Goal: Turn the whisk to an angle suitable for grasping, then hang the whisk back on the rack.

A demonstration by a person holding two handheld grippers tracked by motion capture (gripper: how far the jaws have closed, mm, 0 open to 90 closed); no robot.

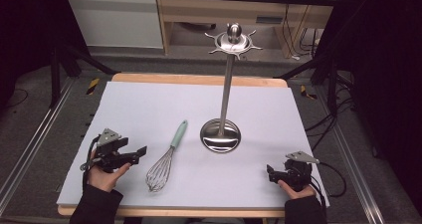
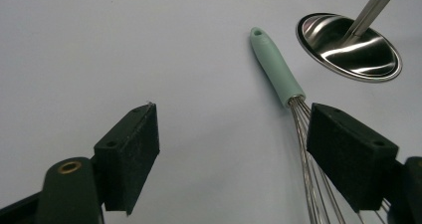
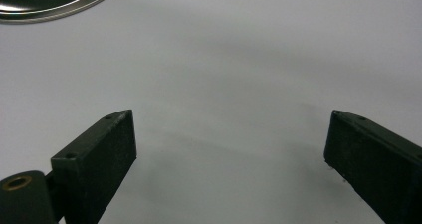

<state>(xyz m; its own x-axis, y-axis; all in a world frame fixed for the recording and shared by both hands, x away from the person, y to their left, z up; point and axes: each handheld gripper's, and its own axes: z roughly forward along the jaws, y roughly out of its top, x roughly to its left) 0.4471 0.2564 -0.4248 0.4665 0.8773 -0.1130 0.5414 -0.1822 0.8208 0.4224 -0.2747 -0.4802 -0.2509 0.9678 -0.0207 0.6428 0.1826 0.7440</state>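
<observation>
White sheeting (image 1: 149,109) covers the table. Ahead of the left gripper (image 1: 130,157), jaws spread wide and empty, stands a steel utensil stand (image 1: 221,134); a mint-handled whisk (image 1: 166,157) lies just beside it. Right gripper (image 1: 278,174) gapes empty too.

Your counter (image 1: 149,104), white-covered with a wooden edge, stands on grey floor (image 1: 45,114) before a light wooden cabinet (image 1: 199,10), with dark surroundings either side.
</observation>
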